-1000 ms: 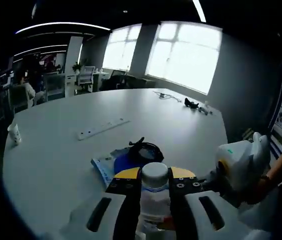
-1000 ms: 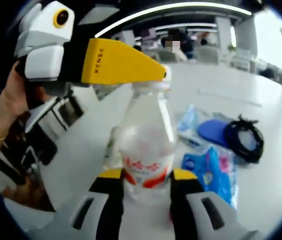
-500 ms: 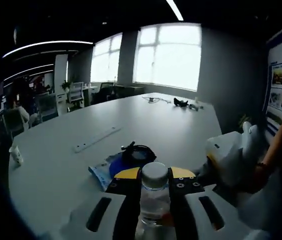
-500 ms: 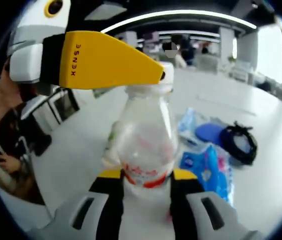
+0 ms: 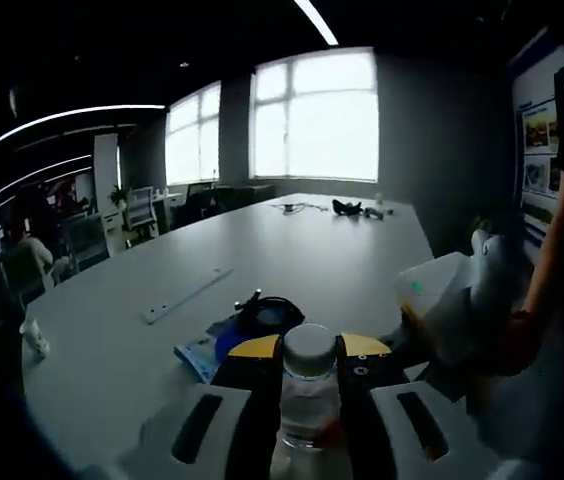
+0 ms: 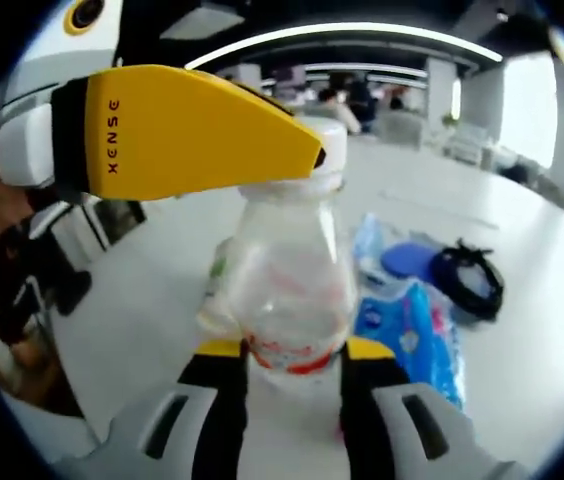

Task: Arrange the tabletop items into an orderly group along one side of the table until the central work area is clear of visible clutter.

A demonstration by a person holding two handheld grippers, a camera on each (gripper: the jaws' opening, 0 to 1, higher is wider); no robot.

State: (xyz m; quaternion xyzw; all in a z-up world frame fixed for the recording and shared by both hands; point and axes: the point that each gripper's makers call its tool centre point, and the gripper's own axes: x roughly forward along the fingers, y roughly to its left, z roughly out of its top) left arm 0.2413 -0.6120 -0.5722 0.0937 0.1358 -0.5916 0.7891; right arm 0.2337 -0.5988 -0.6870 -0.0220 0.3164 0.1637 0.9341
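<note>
Both grippers pinch the bottle (image 6: 287, 290), left gripper (image 5: 309, 365) at the cap, right gripper (image 6: 287, 365) at the body, while the blue packet (image 6: 412, 335), dark coiled cable (image 6: 467, 280) and white strip (image 5: 187, 295) beyond lie ungrouped mid-table.

bottle (image 6: 287, 290): now higher above the table (image 5: 292, 250) | left gripper (image 6: 324, 160): now larger and closer in right gripper view, on the cap (image 5: 309, 345)

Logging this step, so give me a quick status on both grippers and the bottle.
Right gripper shut on the clear plastic bottle. Left gripper shut on its white cap. Blue tissue pack and black cable coil on the table beyond.
</note>
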